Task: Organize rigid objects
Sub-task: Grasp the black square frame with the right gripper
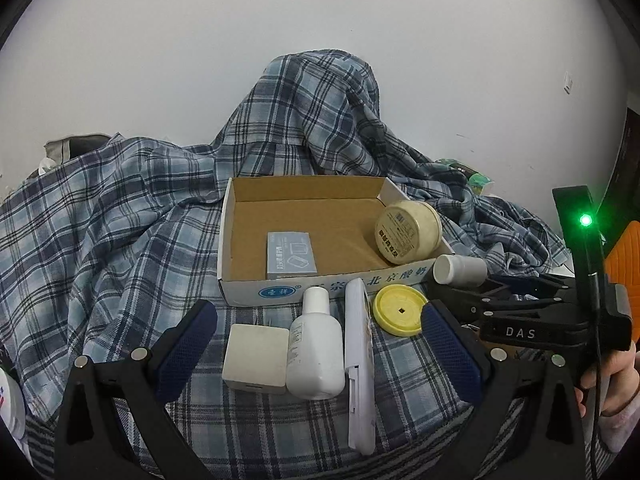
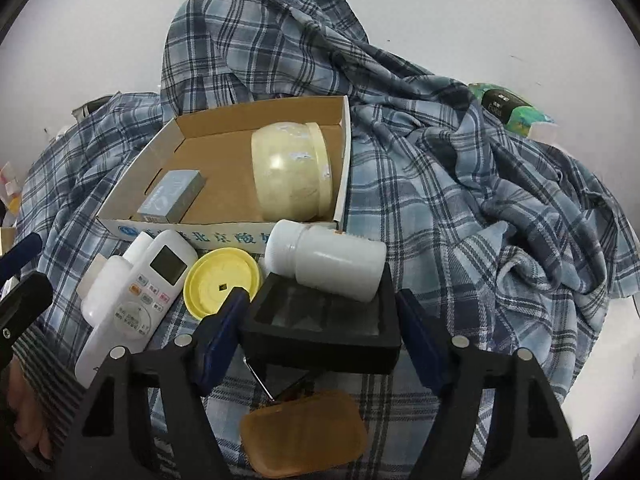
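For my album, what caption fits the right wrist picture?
Right gripper closes on a black frame below the cardboard box.

Probably a home bedroom: a rumpled plaid shirt (image 1: 160, 208) fills mid-frame, with a remote (image 2: 136, 296) and lotion bottle (image 1: 316, 348) lower centre.

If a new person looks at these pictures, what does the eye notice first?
Probably the open cardboard box on the plaid cloth, holding a cream jar on its side and a small grey box. Nearer, the right gripper brackets a black frame.
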Demonstrator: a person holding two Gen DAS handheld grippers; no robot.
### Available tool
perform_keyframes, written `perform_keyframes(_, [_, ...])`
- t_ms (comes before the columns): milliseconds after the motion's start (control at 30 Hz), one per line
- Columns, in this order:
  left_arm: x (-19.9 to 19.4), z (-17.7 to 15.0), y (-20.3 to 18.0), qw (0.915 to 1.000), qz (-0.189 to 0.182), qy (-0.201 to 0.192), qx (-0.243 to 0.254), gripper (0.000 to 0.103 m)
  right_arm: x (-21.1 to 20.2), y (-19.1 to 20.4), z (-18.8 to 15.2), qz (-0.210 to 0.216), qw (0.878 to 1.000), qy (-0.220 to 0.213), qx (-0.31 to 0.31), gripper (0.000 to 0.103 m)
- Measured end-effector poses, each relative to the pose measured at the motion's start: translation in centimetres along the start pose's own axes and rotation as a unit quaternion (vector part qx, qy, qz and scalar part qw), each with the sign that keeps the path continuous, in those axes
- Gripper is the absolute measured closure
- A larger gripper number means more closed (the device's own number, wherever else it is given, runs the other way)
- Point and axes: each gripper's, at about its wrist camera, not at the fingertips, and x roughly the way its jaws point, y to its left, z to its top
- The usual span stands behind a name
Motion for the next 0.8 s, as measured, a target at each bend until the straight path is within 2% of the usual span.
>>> perform_keyframes(167, [-0.2,-0.1,-0.2,1.0000,0.001,-0.004,0.006,0.000,-1.0,-0.2,-0.2,0.010,1.000,-0.006,-0.001,0.031])
perform_keyframes(367, [-0.2,0.0,-0.4,0.9999,-0.005,-0.004,0.013,0.000,-5.2,-0.2,-0.3,0.004,0.995,-0.101,-0.008,0.033])
perform_keyframes(500, [0.2,-0.1,-1.0,0.9996,-0.011,0.005,0.025,0.001,-7.1,-0.4,-0.2,0.005,0.990,-0.140,-0.006,0.033])
perform_keyframes(667, [0.8,-0.3,-1.9,0.9985,-0.015,0.022,0.048,0.021,-7.7,-1.1,0.1,0.020,0.989,-0.145,0.011,0.033])
perform_keyframes(733, [1.4,-0.3,-2.4,0.9973,-0.022,0.036,0.060,0.042,-7.6,-1.2,0.1,0.022,0.990,-0.141,0.014,0.033])
perform_keyframes(800, [2.0,-0.5,-2.9,0.9956,-0.028,0.053,0.072,0.054,-7.6,-1.2,-0.1,0.025,0.990,-0.138,0.013,0.033])
